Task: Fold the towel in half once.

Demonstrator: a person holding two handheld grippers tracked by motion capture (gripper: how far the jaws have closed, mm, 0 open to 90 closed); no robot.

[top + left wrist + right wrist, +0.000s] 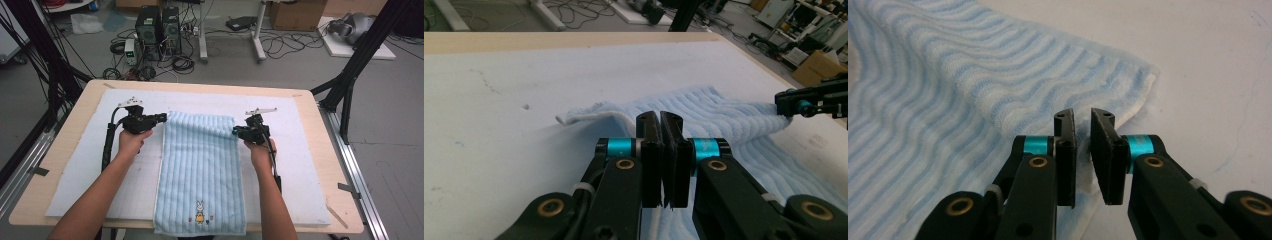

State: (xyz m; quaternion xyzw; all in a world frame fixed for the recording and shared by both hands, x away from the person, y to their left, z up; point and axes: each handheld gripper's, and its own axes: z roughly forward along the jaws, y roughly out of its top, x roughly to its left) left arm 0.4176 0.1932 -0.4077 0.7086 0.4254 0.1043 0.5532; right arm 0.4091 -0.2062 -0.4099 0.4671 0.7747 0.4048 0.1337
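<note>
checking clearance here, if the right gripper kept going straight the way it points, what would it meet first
Most likely the blue striped towel: the right gripper points at its bunched far edge, just ahead of the jaws, though depth is hard to judge.

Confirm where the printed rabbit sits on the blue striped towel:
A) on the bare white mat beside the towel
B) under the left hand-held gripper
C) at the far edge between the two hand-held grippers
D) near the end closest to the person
D: in the high view the rabbit is printed near the towel's near end, at the table's front edge, well short of both hand-held grippers.
</note>
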